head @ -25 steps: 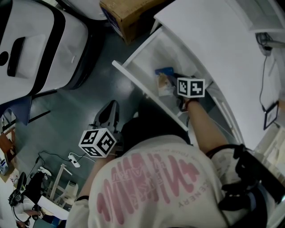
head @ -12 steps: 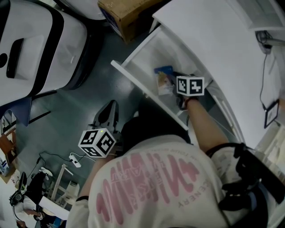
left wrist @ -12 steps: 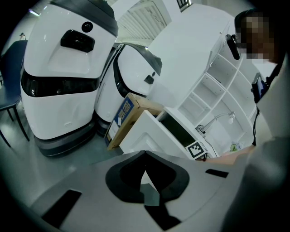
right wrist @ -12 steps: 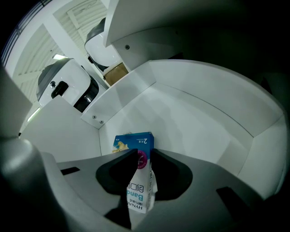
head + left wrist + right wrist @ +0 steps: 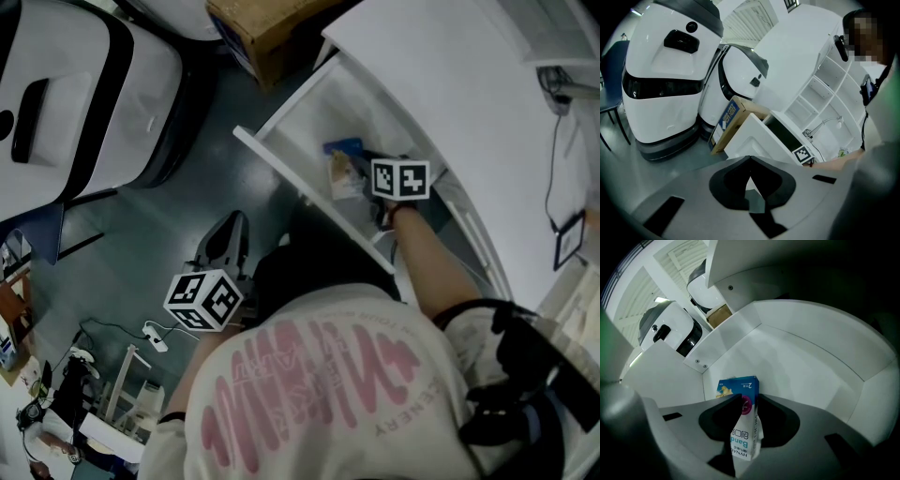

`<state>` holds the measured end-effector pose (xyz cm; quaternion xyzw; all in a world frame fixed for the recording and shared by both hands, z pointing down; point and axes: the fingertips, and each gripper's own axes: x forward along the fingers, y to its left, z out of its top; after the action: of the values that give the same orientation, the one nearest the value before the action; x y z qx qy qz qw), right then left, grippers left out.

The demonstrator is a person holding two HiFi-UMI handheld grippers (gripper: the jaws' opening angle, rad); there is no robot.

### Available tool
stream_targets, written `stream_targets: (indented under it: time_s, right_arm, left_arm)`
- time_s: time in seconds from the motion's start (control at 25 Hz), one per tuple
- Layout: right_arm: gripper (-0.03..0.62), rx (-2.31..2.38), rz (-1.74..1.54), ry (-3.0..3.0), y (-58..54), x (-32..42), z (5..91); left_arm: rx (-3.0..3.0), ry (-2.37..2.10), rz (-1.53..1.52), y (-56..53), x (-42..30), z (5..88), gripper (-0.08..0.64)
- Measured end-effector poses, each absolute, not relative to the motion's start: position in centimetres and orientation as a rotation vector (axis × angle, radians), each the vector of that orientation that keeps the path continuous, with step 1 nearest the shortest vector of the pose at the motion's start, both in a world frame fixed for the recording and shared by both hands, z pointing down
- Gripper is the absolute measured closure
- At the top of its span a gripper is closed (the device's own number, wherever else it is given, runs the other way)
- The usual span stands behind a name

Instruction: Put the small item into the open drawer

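Observation:
The small item is a blue-and-white box (image 5: 738, 386), which stands inside the open white drawer (image 5: 801, 366). My right gripper (image 5: 746, 401) reaches down into the drawer and is shut on the box, one jaw against each side. Its jaws have just been opening a little, with the box still between them. In the head view the box (image 5: 343, 174) shows just left of the right gripper (image 5: 367, 165), above the drawer's front panel (image 5: 281, 159). My left gripper (image 5: 750, 159) is shut and holds nothing. It hangs over the grey floor, left of the drawer (image 5: 228, 239).
A cardboard box (image 5: 262, 28) lies on the floor beside the drawer's far end. Two white, black-trimmed machines (image 5: 665, 70) stand to the left. The cabinet's white top (image 5: 450, 84) overhangs the drawer. White shelves (image 5: 811, 103) stand beyond it. Cables (image 5: 150, 336) lie on the floor.

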<state>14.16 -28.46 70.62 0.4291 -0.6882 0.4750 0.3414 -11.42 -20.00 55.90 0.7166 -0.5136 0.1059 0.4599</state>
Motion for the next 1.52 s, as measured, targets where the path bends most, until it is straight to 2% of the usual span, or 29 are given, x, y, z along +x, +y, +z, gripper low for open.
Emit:
stream_targets:
  time_s: [0.68,0.92,1.52]
  right_arm:
    - [0.468,1.096,1.179,-1.757,-28.6,14.0,70.7]
    - [0.413,1.132,1.169,-1.716,-28.9,14.7,70.6]
    - [0.411,1.134,1.148,-1.735,-27.9,14.3,68.5]
  left_arm:
    - [1.780,-1.266,0.224,-20.8,-10.8,55.2,0.531]
    - [1.777,-1.277,0.220,-20.6,-11.2,54.8,0.531]
    - [1.826,-1.285,0.197,-19.9,-11.4,53.0,0.531]
